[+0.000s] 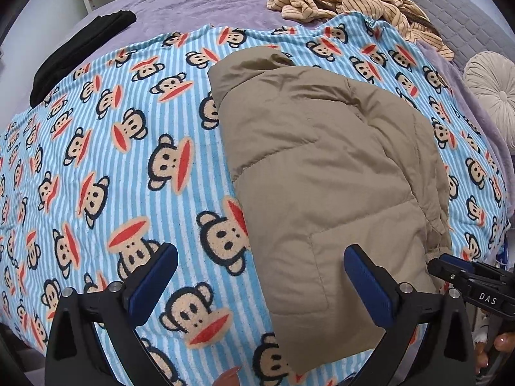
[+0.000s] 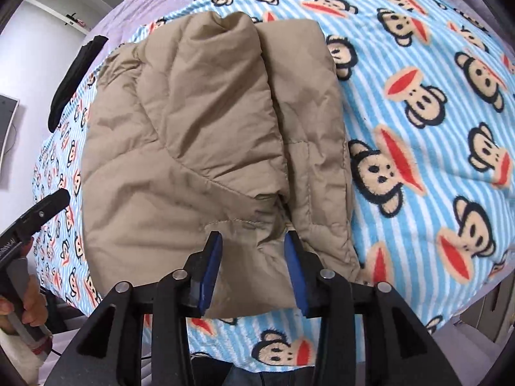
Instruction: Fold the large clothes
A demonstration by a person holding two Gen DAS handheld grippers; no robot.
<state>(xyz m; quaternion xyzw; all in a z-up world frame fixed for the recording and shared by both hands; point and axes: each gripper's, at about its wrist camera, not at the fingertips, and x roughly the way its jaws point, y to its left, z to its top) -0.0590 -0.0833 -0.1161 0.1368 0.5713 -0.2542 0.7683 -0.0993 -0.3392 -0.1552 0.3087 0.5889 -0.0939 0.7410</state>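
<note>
A tan padded jacket (image 1: 322, 160) lies folded lengthwise on a blue striped monkey-print blanket (image 1: 112, 160). My left gripper (image 1: 260, 251) hangs wide open above the jacket's near left edge, one finger over the blanket and one over the jacket, with nothing held. In the right wrist view the jacket (image 2: 193, 112) fills the middle. My right gripper (image 2: 252, 241) stands partly open over its near hem; bunched fabric lies between the blue pads, which do not press on it. The right gripper (image 1: 466, 280) also shows at the jacket's right edge, and the left gripper (image 2: 42, 212) shows at its left.
A black folded garment (image 1: 80, 48) lies at the blanket's far left corner. A heap of beige striped clothes (image 1: 347, 0) sits at the back on the purple bedspread (image 1: 209, 0). A round grey cushion (image 1: 495, 90) is at the right. The bed's near edge runs below both grippers.
</note>
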